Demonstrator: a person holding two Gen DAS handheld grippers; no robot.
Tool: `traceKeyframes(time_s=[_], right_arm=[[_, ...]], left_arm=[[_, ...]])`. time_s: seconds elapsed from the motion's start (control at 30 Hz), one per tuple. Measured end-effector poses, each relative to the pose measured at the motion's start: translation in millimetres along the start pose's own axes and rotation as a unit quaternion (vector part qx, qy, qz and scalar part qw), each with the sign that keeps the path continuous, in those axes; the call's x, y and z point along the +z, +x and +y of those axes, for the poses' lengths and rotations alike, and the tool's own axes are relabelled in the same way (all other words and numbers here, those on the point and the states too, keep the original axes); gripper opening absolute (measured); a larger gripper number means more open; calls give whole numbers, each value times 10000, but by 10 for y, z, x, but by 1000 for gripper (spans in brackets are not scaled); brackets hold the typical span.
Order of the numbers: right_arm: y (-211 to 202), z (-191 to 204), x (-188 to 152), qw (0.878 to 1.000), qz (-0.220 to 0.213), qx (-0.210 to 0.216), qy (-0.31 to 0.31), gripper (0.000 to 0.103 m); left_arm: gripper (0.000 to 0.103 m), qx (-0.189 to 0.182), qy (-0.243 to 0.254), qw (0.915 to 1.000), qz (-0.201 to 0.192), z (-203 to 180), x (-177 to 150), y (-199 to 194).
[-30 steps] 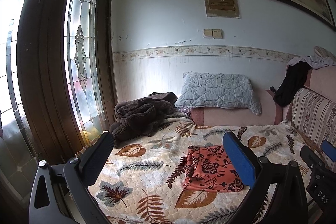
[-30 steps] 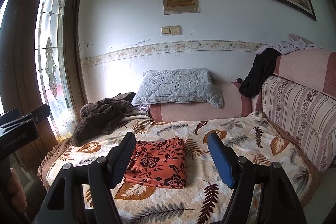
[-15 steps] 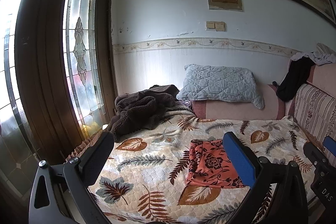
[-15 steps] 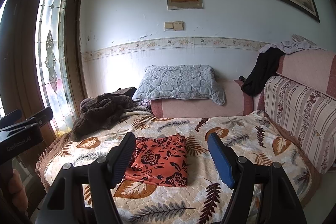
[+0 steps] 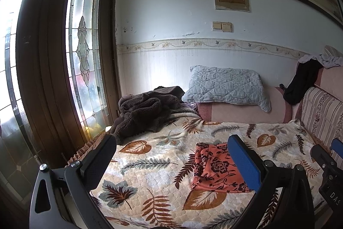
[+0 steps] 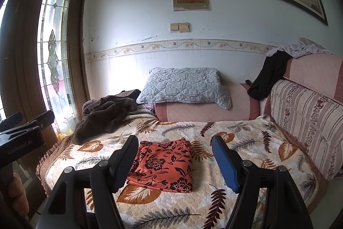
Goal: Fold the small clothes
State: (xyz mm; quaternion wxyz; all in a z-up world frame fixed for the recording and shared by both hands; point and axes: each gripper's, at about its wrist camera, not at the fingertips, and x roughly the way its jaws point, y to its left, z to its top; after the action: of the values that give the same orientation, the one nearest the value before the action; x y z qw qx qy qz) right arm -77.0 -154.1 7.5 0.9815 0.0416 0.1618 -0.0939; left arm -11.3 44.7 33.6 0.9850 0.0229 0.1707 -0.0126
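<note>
The folded cloth (image 6: 164,164) lies on the bed (image 6: 246,143). Behind it, a pillow (image 6: 184,87) rests by the wall. A blanket heap (image 6: 103,117) sits left.

A folded orange floral cloth (image 6: 164,165) lies flat near the front edge of the leaf-patterned bed cover (image 6: 246,138), beyond the right gripper (image 6: 174,161), whose jaws stand apart, empty.

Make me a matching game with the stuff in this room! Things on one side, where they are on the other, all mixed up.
Things:
1. orange flowered cloth
2. grey pillow
3. brown fuzzy blanket
4. black garment

Places:
A. heaped by the glass door
B. hanging over the sofa back
C. folded flat on the leaf-print cover
D. leaning on the pink bolster by the wall

Pairs: 1-C, 2-D, 3-A, 4-B
</note>
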Motion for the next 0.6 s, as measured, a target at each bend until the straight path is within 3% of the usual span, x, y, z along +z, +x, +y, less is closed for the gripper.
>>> traceKeyframes(time_s=[0.6], right_arm=[[15,-42,-54,10000,45,-56,62,74]], left_arm=[[103,-11,82,9999,77,-36,-47,40]])
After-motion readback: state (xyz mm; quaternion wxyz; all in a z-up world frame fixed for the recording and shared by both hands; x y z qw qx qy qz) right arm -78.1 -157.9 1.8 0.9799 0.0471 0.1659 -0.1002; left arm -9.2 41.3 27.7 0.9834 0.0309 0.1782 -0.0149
